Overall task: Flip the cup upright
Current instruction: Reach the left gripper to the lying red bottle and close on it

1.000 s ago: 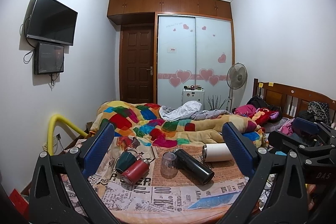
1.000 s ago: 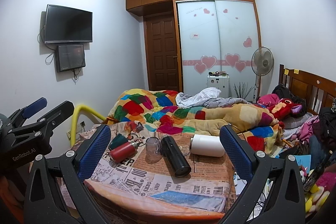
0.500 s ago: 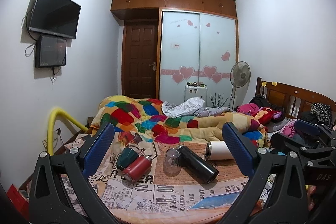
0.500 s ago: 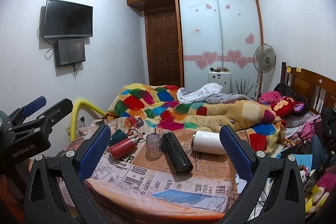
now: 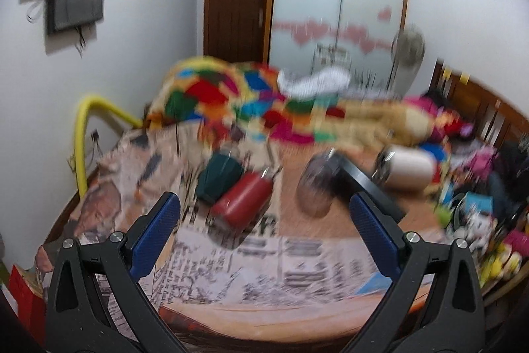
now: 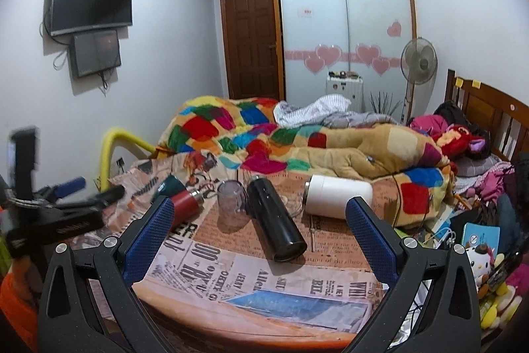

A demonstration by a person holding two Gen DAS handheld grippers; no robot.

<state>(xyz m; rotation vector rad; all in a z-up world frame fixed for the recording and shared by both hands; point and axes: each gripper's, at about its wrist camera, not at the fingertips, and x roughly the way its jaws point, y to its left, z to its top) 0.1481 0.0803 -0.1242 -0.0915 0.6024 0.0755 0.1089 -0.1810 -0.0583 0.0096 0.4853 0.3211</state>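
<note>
Bare newspaper-covered round wooden table [image 6: 231,273] is seen along the near edge, where no object stands in the way. Toward the far edge a tight row is formed: the dark green cup [image 6: 170,185] and red metal flask [image 6: 185,204] lying at the left, the clear glass cup [image 6: 231,204] mouth-down just beside the long black cylindrical bottle [image 6: 276,220]. A gap is left between that bottle and the white cylindrical tumbler [image 6: 337,196] at the right edge. The far edge is closed off by the patchwork quilt [image 6: 264,138].

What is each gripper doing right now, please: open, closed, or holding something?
Left gripper: open, holding nothing, above the table.
Right gripper: open, holding nothing.
</note>
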